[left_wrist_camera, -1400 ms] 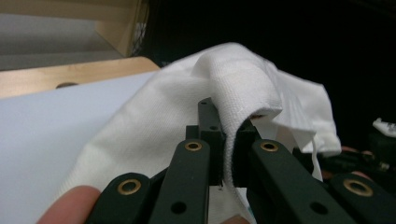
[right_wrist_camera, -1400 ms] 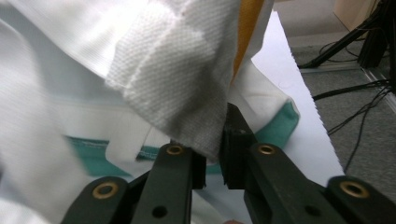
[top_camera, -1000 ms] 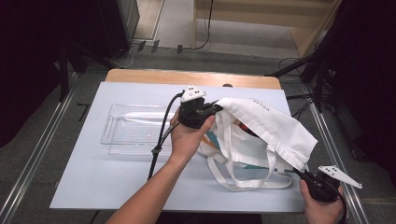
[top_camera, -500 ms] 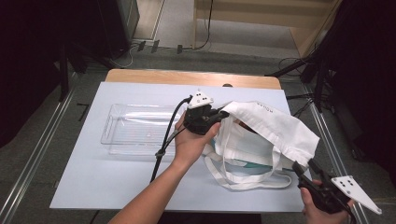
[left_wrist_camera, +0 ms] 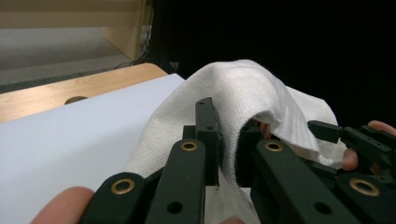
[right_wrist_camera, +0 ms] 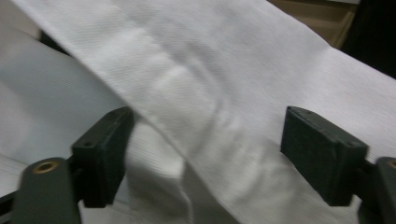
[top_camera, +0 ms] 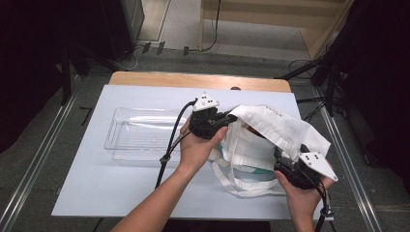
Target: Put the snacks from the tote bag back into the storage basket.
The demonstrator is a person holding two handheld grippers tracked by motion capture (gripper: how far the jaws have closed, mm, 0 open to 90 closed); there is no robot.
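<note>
A left gripper [top_camera: 227, 121] is pinching the upper edge of a white fabric tote bag [top_camera: 280, 130] beside a clear plastic tray [top_camera: 140, 135], while a right gripper [top_camera: 285, 162] is hovering at its lower flap, jaws having just been opening.

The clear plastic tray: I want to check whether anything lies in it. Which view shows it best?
The high view: the clear plastic tray lies whole on the white tabletop, left of the white cloth tote bag, with nothing visible inside. The left gripper view and right gripper view look at the bag's fabric instead.

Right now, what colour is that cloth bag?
White; the cloth bag shows best in the high view.
</note>
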